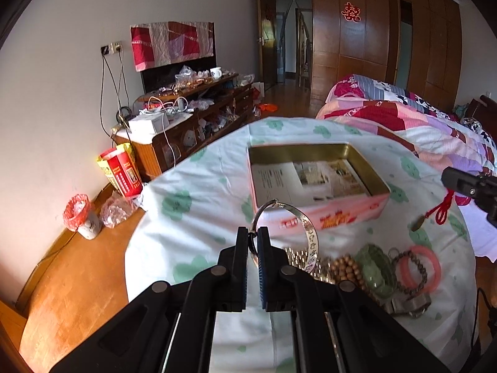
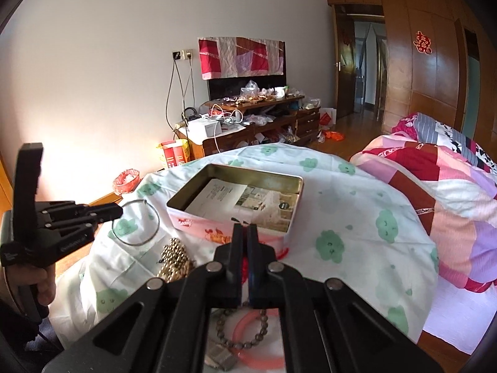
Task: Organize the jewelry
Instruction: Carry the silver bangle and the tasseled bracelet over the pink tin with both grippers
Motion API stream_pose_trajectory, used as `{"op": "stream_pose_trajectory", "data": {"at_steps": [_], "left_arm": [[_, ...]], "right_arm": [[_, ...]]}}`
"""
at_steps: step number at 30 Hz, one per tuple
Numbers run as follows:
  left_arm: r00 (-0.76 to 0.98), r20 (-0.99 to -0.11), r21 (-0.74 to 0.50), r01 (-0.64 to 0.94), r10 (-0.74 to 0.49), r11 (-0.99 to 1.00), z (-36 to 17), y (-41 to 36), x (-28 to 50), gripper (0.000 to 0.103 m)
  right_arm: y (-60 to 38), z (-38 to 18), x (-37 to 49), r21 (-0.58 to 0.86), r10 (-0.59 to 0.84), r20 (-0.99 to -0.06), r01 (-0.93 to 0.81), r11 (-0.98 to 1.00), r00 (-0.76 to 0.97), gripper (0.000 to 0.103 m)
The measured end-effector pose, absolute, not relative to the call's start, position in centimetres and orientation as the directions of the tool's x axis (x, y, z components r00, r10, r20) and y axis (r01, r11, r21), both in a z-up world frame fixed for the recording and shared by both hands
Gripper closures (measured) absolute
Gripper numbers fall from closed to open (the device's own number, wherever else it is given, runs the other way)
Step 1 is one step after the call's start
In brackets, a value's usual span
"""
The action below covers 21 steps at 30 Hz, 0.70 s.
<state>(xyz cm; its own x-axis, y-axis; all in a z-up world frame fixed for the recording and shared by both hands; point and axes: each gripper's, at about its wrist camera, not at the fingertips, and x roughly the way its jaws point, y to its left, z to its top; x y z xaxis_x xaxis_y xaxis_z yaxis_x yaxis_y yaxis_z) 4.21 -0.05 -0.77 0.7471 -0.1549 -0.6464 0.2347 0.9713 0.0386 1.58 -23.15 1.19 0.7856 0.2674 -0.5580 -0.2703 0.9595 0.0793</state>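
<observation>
An open pink tin [image 1: 316,180] [image 2: 239,199] with a leaflet inside sits on a cloth-covered round table [image 1: 192,186] [image 2: 357,217]. My left gripper [image 1: 253,233] [image 2: 119,209] is shut on a silver bangle [image 1: 307,227] [image 2: 136,223] and holds it above the cloth, just short of the tin's near wall. My right gripper [image 2: 247,230] [image 1: 466,183] is shut on a red cord [image 1: 444,206] [image 2: 245,264] with a small pendant [image 1: 417,223] hanging from it, beside the tin. A pile of jewelry lies near me: gold beads [image 2: 175,258], wooden beads [image 1: 344,267], green bangle [image 1: 377,267], pink bangle [image 1: 430,267] [image 2: 248,342].
A bed with a patchwork quilt [image 1: 403,115] [image 2: 450,186] stands right of the table. A cluttered wooden cabinet [image 1: 192,108] [image 2: 257,121] lines the far wall. A red box [image 1: 121,171] and a small bin [image 1: 84,217] sit on the wooden floor at left.
</observation>
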Motion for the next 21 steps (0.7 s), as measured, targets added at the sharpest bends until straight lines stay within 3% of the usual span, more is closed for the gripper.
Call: {"op": "stream_pose_trajectory", "data": {"at_steps": [12, 21], "left_arm": [[0.770, -0.624, 0.090, 0.239, -0.132, 0.967, 1.3, -2.0, 8.8, 0.098], [0.761, -0.643, 0.125, 0.214, -0.085, 0.969, -0.1, -3.5, 13.7, 0.098]], "right_arm": [[-23.1, 2.3, 6.0, 0.060, 0.261, -0.561, -0.276, 0.959, 0.785, 0.100], [-22.1, 1.8, 10.1, 0.028, 0.233, -0.562, -0.263, 0.964, 0.794, 0.100]]}}
